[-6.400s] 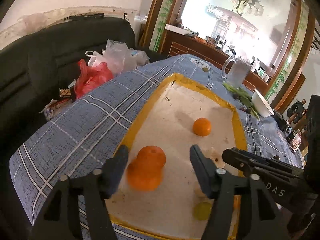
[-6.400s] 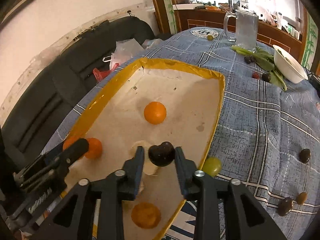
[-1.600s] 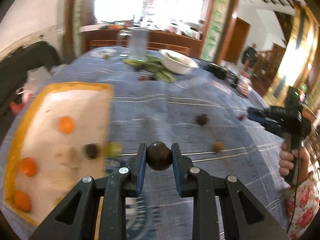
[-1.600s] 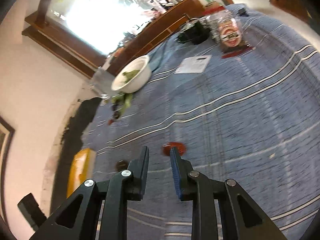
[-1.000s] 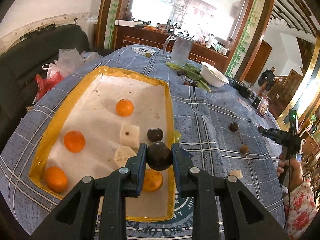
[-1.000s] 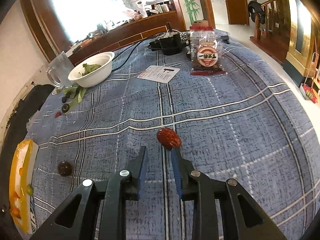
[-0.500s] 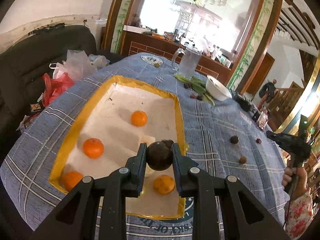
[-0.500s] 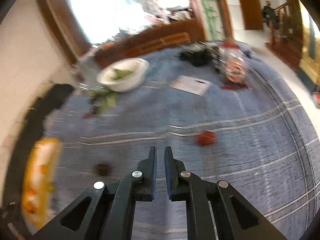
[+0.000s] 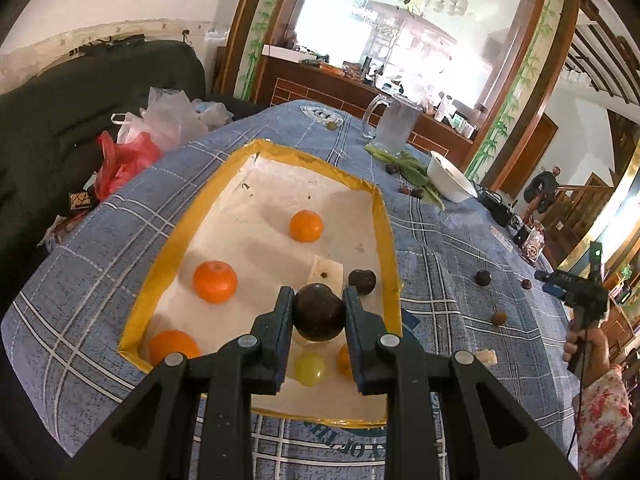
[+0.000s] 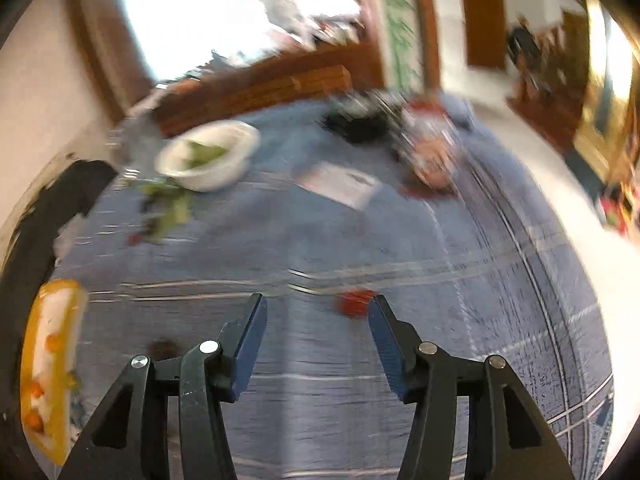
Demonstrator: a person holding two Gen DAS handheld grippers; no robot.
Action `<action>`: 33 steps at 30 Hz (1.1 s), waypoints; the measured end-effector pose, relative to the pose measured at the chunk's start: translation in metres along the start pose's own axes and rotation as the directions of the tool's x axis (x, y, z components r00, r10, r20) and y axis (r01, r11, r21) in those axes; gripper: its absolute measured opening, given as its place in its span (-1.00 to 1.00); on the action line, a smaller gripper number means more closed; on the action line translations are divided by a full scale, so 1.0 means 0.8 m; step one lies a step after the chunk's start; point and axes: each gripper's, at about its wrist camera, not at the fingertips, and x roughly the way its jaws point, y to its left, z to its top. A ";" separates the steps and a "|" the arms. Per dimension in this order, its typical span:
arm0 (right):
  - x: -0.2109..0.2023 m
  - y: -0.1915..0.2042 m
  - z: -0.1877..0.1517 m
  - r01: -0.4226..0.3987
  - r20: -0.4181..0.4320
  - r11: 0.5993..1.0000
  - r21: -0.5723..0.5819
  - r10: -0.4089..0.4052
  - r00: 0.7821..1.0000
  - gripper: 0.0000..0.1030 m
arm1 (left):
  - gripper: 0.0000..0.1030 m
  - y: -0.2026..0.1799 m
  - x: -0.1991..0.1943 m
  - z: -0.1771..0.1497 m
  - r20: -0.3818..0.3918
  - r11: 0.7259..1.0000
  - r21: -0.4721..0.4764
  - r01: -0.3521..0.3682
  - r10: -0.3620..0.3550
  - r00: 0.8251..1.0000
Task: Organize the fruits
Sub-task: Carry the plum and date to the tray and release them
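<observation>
From my left wrist view, my left tool is clenched on a dark round fruit above the yellow-rimmed tray — three oranges and a second dark fruit lie inside. From my right wrist view — blurred — my right tool is spread wide, grasping nothing, over the blue counter, a red fruit just beside its right finger.

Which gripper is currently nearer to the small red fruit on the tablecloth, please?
Right. The right gripper hangs open just short of the red fruit, while the left gripper holds a dark fruit over the yellow-rimmed tray.
</observation>
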 end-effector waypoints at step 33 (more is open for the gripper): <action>-0.067 0.356 -0.080 -0.542 -0.220 0.778 -0.317 0.496 0.840 -0.37 | -0.54 0.036 0.060 0.064 -0.090 0.995 0.051 -0.088 0.092 0.992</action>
